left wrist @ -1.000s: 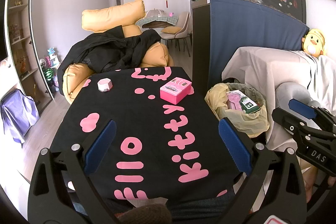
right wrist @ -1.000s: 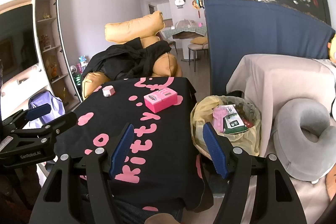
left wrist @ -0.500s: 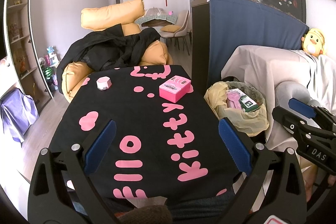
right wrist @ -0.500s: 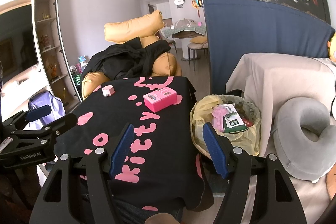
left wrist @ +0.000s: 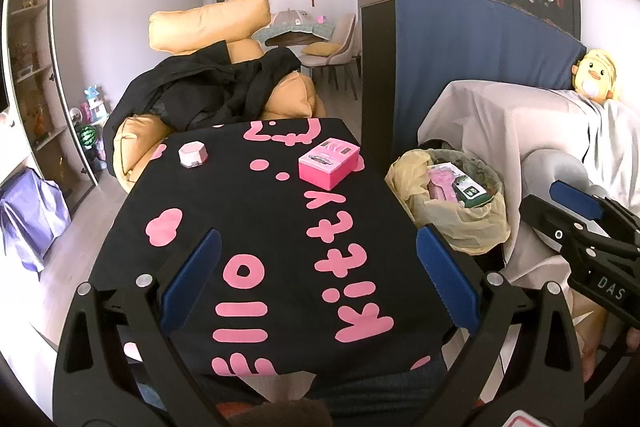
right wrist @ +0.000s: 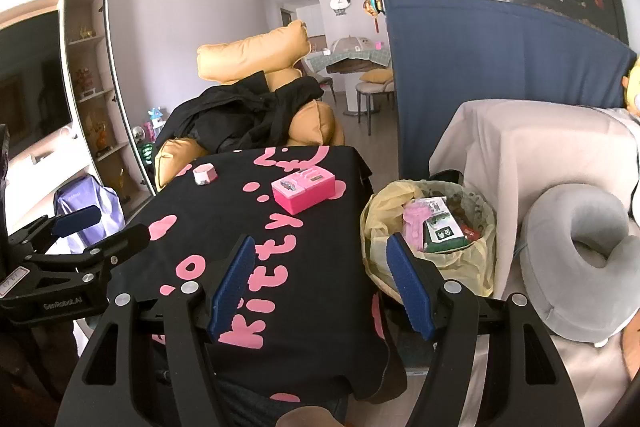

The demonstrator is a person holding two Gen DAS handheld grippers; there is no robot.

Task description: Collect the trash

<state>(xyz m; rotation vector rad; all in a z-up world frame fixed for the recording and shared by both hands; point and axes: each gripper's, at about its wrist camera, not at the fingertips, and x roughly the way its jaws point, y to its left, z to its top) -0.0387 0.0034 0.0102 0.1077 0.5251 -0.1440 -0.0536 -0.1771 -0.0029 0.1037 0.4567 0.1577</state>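
Note:
A pink box (left wrist: 329, 161) (right wrist: 303, 187) lies on the far right part of the black table (left wrist: 240, 219) (right wrist: 224, 227). A small pink-and-white hexagonal box (left wrist: 193, 154) (right wrist: 205, 173) sits at the table's far left. A trash bin with a yellow bag (left wrist: 452, 203) (right wrist: 430, 233) stands right of the table and holds a pink item and a green carton. My left gripper (left wrist: 318, 285) is open and empty over the table's near edge. My right gripper (right wrist: 320, 285) is open and empty, over the table's near right corner beside the bin.
An orange armchair with a black coat (left wrist: 216, 91) stands behind the table. A blue fish-tank cabinet (left wrist: 472, 67) and a cloth-covered sofa (left wrist: 520, 131) with a grey neck pillow (right wrist: 580, 259) are on the right. Shelves (right wrist: 92, 75) line the left wall.
Both grippers stay open and nearly still; the views have shifted only slightly. Nothing on the table has moved.

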